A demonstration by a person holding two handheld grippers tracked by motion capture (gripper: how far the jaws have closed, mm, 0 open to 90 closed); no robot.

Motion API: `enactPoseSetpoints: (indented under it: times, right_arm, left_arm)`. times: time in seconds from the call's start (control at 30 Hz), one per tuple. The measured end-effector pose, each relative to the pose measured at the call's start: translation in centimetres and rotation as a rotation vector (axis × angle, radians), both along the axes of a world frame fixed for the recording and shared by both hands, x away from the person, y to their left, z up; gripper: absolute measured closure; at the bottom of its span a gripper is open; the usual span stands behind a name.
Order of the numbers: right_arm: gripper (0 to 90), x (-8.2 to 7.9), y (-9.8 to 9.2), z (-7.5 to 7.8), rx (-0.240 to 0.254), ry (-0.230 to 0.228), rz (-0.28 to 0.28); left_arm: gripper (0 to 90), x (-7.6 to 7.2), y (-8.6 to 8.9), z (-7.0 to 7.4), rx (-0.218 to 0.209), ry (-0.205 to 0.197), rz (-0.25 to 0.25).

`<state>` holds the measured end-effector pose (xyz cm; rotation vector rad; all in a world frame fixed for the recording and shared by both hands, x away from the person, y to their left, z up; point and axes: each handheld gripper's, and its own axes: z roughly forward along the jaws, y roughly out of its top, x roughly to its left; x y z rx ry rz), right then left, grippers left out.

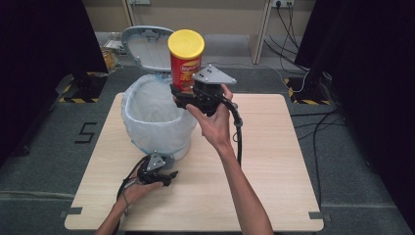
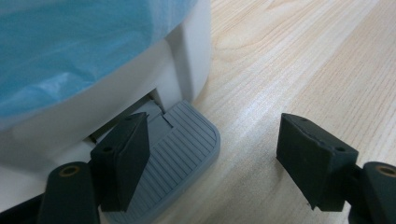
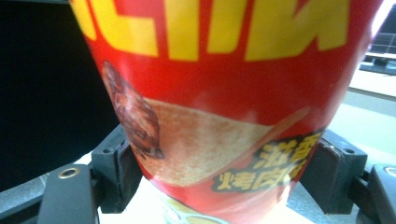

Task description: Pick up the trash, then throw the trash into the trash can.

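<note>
Right gripper (image 1: pixel 188 93) is clamped on a red chip can (image 1: pixel 186 61) with a yellow lid, held upright above the near rim of the pedal bin (image 1: pixel 147 122), whose lid (image 1: pixel 147 46) stands raised. Left gripper (image 2: pixel 212 158), jaws spread, presses one jaw on the grey pedal (image 2: pixel 180 154) near the table's (image 1: pixel 274 161) front-left edge. Judging by this, only the drop remains; the bag-lined mouth lies wide and unobstructed.

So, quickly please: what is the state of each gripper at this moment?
Left gripper: open, one jaw over the grey pedal of the bin, holding nothing.
Right gripper: closed on the red chip can, held up above the bin.
</note>
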<state>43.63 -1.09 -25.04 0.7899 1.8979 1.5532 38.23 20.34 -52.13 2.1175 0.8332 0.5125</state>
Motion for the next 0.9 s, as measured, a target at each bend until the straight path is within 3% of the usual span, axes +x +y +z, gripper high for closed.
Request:
enactPoseSetpoints:
  times: [0.4,0.9]
  right_arm:
    - [24.0,1.6,3.1,-0.8,-0.005,0.045,0.054]
    - [24.0,2.6,4.3,-1.6,-0.035,0.078,0.049]
  left_arm:
    - [25.1,0.0,0.0,0.0,-0.002,0.001,0.0]
    - [25.1,0.0,-0.1,0.0,0.01,-0.005,0.001]
